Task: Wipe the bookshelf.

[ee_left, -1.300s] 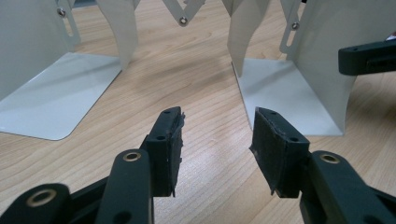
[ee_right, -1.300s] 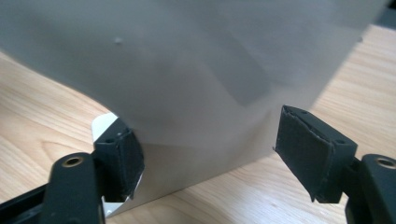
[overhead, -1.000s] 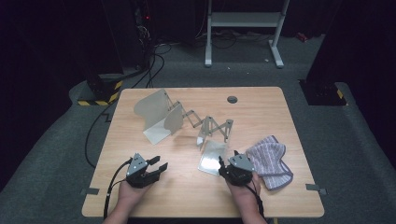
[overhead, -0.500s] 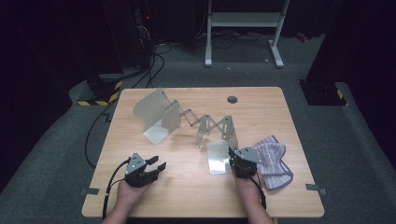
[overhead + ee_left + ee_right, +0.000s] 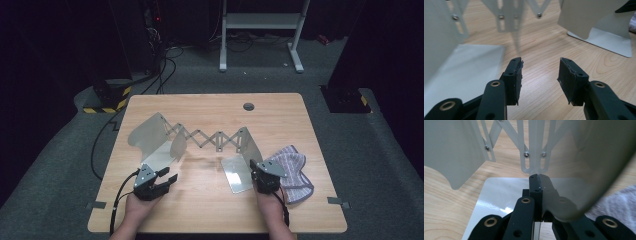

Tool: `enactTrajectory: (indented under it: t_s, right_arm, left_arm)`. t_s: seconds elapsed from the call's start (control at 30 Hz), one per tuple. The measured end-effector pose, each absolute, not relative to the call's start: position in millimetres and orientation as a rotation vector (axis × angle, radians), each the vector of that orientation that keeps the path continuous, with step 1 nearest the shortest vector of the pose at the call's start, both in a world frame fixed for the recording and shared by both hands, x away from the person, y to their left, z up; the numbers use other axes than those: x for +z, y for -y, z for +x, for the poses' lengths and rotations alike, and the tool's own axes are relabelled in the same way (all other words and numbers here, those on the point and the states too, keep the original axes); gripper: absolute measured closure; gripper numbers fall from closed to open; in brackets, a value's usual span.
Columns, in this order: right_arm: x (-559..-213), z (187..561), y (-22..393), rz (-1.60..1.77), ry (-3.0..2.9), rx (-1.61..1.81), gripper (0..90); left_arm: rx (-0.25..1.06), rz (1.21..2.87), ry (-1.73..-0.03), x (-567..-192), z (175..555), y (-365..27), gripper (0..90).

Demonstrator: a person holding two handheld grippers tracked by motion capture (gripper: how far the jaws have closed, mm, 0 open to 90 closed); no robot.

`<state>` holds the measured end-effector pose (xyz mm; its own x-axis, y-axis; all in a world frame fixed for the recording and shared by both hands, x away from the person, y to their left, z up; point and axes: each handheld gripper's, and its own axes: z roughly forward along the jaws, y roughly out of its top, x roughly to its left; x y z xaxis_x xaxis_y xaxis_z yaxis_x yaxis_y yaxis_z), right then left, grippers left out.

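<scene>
— What sits at the left of the table [image 5: 210,107]?
— The left tool [image 5: 167,181], jaws wide and empty, just beside the left plate [image 5: 150,135] of the metal expanding rack [image 5: 205,140].
— And across the middle?
— The rack's scissor links [image 5: 205,137] span to its right plate [image 5: 248,145].
— The right tool [image 5: 537,178]?
— Clamped narrow on that right plate's upright sheet. A striped cloth [image 5: 292,167] lies just right of it.
</scene>
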<state>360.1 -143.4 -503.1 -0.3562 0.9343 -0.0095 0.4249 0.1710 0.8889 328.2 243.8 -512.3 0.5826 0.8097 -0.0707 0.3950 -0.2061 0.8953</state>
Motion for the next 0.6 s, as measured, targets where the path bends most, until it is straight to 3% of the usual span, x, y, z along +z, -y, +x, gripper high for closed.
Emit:
enactTrajectory:
  t_s: [0.17, 0.37, 0.53, 0.6]
  right_arm:
    - [-503.0, 359.8, 148.5, 1.313, -1.844, 1.118, 89.3]
    - [-499.2, 351.7, 157.9, 1.304, -1.842, 1.135, 77.1]
    - [-498.5, 347.1, 157.1, 1.278, -1.866, 1.123, 86.8]
    - [-498.5, 345.9, 154.7, 1.267, -1.863, 1.114, 88.0]
  left_arm:
    - [0.569, 1.806, -1.048, -508.5, 326.6, -262.7, 57.3]
    - [0.665, 1.772, -1.188, -510.8, 320.3, -291.3, 58.1]
    - [0.704, 1.727, -1.222, -504.2, 338.3, -296.7, 48.6]
    - [0.729, 1.738, -1.201, -499.9, 347.6, -290.4, 49.0]
